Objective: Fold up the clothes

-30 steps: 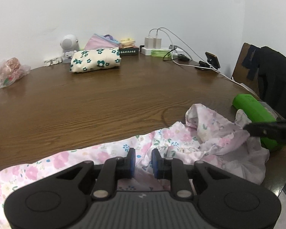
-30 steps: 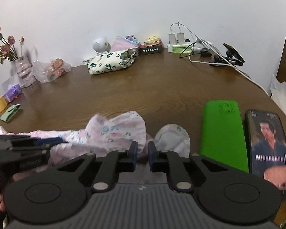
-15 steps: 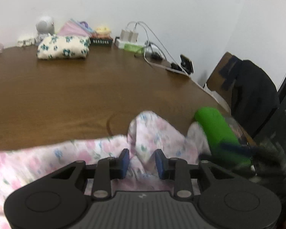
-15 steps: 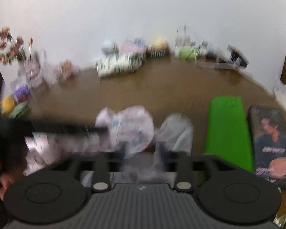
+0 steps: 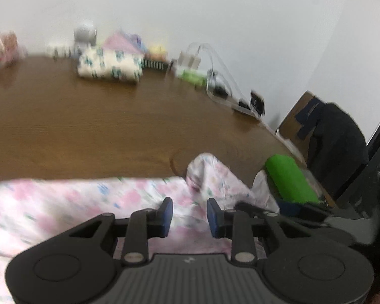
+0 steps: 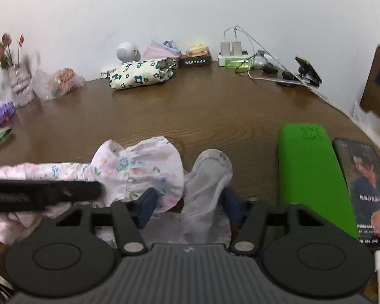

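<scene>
Left gripper: jaws opening, blue pads set apart, pink floral cloth seen in the gap below; pad contact with it cannot be told through the blur.

Right gripper: jaws closing, still apart, with a raised fold of cloth standing between the blue pads; the left pad looks to be against the cloth, the right pad is partly hidden, so a firm grip cannot be confirmed.

Pink floral garment: thin, soft, crumpled woven fabric, small flower print, pale plain inner face shown at the bunched right end. It is laid along the near edge of the tabletop, long axis running left to right across both views, flat on the left, gathered into two rounded lobes on the right.

Just right of the lobes a matte green block is seen, rectangular with rounded corners, long axis pointing away from the camera. A phone with a glossy lit screen is laid beside it, parallel.

Tabletop: dark wood grain, curved edge.

Far side, near the white wall: a folded cream garment with green flowers, compact and oblong, lying roughly left to right; chargers and cables to its right.
</scene>
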`<action>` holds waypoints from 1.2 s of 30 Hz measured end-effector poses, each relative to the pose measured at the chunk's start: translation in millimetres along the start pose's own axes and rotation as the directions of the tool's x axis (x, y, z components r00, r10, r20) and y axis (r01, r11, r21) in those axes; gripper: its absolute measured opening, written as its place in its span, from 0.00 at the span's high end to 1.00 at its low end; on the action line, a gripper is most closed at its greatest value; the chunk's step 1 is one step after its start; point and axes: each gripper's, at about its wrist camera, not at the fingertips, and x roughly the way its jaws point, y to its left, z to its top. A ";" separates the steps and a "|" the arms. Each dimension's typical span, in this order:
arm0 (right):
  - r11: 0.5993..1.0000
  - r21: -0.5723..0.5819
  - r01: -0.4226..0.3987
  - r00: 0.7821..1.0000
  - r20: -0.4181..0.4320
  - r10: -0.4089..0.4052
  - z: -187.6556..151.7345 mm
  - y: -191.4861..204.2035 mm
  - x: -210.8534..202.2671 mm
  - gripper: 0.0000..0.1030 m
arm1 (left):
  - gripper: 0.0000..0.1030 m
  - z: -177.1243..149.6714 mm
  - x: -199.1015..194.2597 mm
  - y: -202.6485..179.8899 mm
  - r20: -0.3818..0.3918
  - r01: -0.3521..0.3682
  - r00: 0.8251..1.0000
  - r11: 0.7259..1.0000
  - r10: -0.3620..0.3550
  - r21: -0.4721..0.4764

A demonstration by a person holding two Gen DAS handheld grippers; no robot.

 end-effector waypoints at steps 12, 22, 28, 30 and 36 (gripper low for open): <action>0.999 -0.039 -0.004 0.991 0.137 0.010 38.2 13.4 -34.9 0.93 | 0.65 -25.9 -99.3 114.8 0.079 -0.348 0.928 0.921 0.365 -0.173; 0.862 -0.375 -0.342 0.917 0.066 0.393 28.9 191.4 -33.3 0.93 | 0.65 -55.0 -152.9 159.9 0.096 -0.364 0.910 0.886 0.404 -0.287; 0.803 -0.436 -0.408 0.908 -0.103 0.405 3.9 246.1 2.3 0.63 | 0.58 -66.1 -165.4 170.3 0.080 -0.379 0.905 0.878 0.417 -0.292; 0.789 -0.433 -0.436 0.892 -0.087 0.445 8.4 239.0 -11.8 0.53 | 0.55 -68.2 -165.1 170.0 0.079 -0.372 0.910 0.887 0.406 -0.273; 0.783 -0.401 -0.476 0.845 0.039 0.534 56.4 178.6 -64.9 0.47 | 0.43 -61.5 -166.2 163.0 0.015 -0.440 0.889 0.863 0.458 -0.250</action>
